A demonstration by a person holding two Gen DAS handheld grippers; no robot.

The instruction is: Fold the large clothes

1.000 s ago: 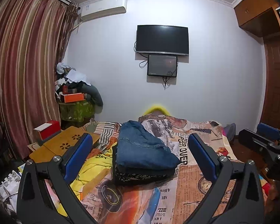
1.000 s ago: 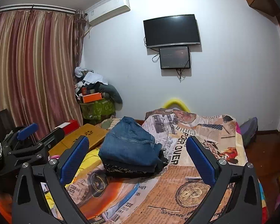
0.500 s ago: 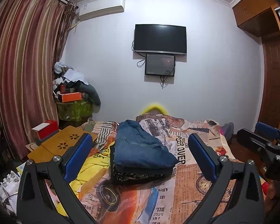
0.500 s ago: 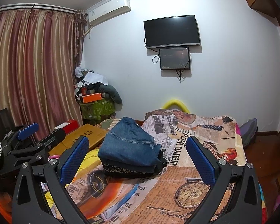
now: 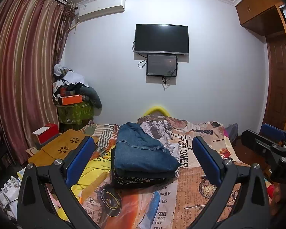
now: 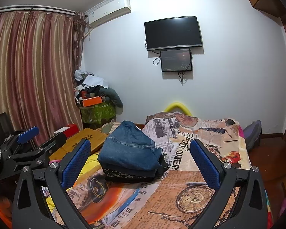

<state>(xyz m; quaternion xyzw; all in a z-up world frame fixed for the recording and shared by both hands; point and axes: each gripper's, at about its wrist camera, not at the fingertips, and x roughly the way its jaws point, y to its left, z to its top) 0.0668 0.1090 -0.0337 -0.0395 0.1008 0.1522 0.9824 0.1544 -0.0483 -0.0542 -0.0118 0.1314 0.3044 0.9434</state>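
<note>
- The left claw point(image 5: 143, 158) hangs above the near end of the bed point(image 5: 206, 183), its blue-padded fingers point(image 5: 80, 157) spread wide and empty.
- The right claw point(image 6: 141, 158) hangs beside it, also spread wide with nothing between its blue pads.
- A stack of folded clothes lies on the bed's newspaper-print cover: a folded blue denim garment point(image 5: 143, 152) on top, and a dark patterned folded garment point(image 5: 141, 178) beneath it.
- The stack sits toward the bed's left side, roughly midway between the near end and the far end by the wall.
- The relation that matters: the stack lies straight ahead of the left claw, and ahead and slightly left of the right claw, so the left claw looks the nearer.
- The denim's long axis runs from the near end toward the far end of the bed.
- A crumpled yellow garment point(image 5: 91, 173) lies at the bed's left edge, just beside the stack; it may be the next piece to fold, and it too is on the left claw's side.
- Neither claw touches any cloth.
</note>
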